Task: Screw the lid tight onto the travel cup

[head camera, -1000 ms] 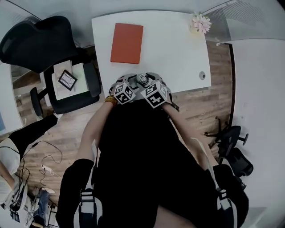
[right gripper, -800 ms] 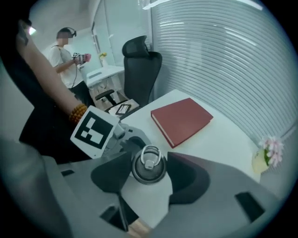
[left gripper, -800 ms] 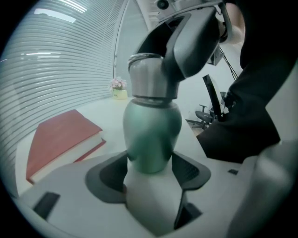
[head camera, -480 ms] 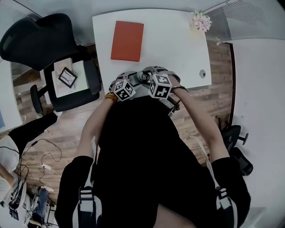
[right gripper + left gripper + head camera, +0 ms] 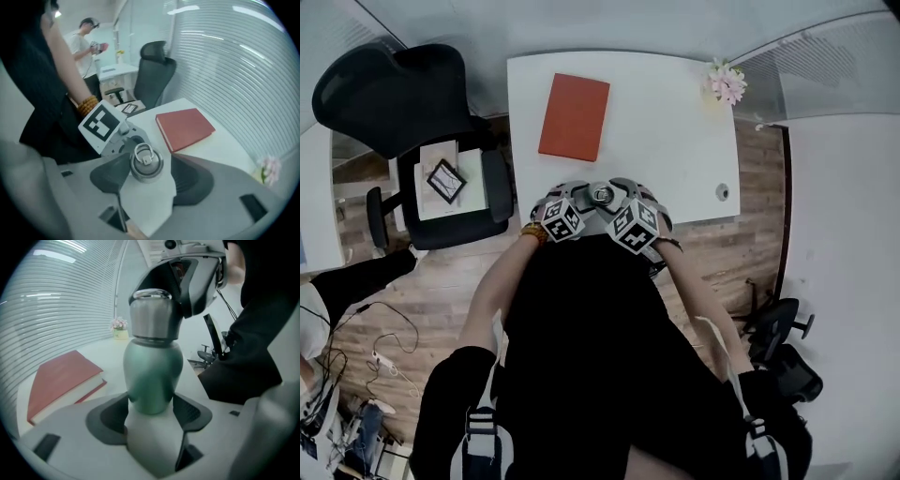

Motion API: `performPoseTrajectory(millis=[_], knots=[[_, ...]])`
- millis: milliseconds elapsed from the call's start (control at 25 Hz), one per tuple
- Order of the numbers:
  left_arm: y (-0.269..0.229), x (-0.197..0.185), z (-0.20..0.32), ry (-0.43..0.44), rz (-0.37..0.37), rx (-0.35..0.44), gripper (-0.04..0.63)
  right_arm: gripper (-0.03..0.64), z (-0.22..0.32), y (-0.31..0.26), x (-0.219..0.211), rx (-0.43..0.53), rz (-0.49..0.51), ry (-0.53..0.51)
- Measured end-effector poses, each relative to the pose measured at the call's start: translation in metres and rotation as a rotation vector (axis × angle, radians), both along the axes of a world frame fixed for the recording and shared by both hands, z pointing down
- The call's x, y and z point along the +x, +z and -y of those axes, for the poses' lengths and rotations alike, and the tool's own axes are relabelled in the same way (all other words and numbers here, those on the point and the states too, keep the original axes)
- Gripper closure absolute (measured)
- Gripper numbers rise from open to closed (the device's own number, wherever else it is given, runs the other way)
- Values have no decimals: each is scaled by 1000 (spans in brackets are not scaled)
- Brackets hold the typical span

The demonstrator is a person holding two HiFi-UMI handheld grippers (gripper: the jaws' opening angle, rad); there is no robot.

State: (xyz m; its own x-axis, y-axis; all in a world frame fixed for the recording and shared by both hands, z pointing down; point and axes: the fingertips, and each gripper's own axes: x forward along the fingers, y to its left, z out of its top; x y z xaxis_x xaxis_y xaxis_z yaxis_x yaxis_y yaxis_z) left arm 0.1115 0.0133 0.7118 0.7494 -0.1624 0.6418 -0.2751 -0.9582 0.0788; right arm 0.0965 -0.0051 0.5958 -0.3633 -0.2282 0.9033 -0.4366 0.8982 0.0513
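Head view, from the left: a black mesh-backed office chair (image 5: pixel 389 94) sits in the upper left of the frame, beside a white, smooth table (image 5: pixel 675 141). A flat red book (image 5: pixel 574 117) lies on the table's left part. At the middle of the table's near edge stands the cup (image 5: pixel 601 196), upright with its long axis vertical, so from above only a small round metal top shows. A pale pink bunch of flowers (image 5: pixel 726 82) is at the table's upper right corner.

Left gripper view: the cup fills the centre of the frame. Its rounded, matte green body narrows to a brushed-metal lid (image 5: pixel 152 317) with the mouth end pointing up. The left claw (image 5: pixel 151 405) holds the lower body, with its dark ribbed pads pressed against both sides.

Right gripper view: this looks down the cup's axis onto the lid, a metal disc with a small ring handle lying on top. The right claw (image 5: pixel 150 172) is opening around it. The lid is between the dark pads, and a gap shows at the right-hand pad.
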Motion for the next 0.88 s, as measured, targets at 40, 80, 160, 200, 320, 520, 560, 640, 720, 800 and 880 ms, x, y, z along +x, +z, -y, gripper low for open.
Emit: performPoseTrajectory(millis=[40,80,160,200,320,520,560,640,720,800,880], knots=[[0,-2,0,0,2,-2,291,337,2,0,-1,-11,23,86],[0,-2,1,-1,4,-2,291,339,4,0,-1,-23,41,156],[1,-2,6,-8,5,1,291,343,9,4,-3,-40,49,225],[1,-1,9,-11,4,3,291,360,11,6,-4,-42,40,220],[1,-2,12,-13,4,6,291,371,10,9,-7,-48,5,107],[1,-1,11,-8,7,3,291,374,1,10,-7,-52,-33,-200],[1,-2,11,-7,8,2,291,373,-1,11,-8,-40,-44,-283],[2,-4,11,-7,11,3,291,373,-6,14,-9,-7,-73,-468],[3,-4,11,-7,13,2,291,370,-8,14,-8,21,-97,-592],[2,-1,8,-5,14,-6,291,341,-10,10,-8,37,-75,-589],[1,0,6,-4,16,-12,291,329,-11,5,-4,30,-9,-503]])
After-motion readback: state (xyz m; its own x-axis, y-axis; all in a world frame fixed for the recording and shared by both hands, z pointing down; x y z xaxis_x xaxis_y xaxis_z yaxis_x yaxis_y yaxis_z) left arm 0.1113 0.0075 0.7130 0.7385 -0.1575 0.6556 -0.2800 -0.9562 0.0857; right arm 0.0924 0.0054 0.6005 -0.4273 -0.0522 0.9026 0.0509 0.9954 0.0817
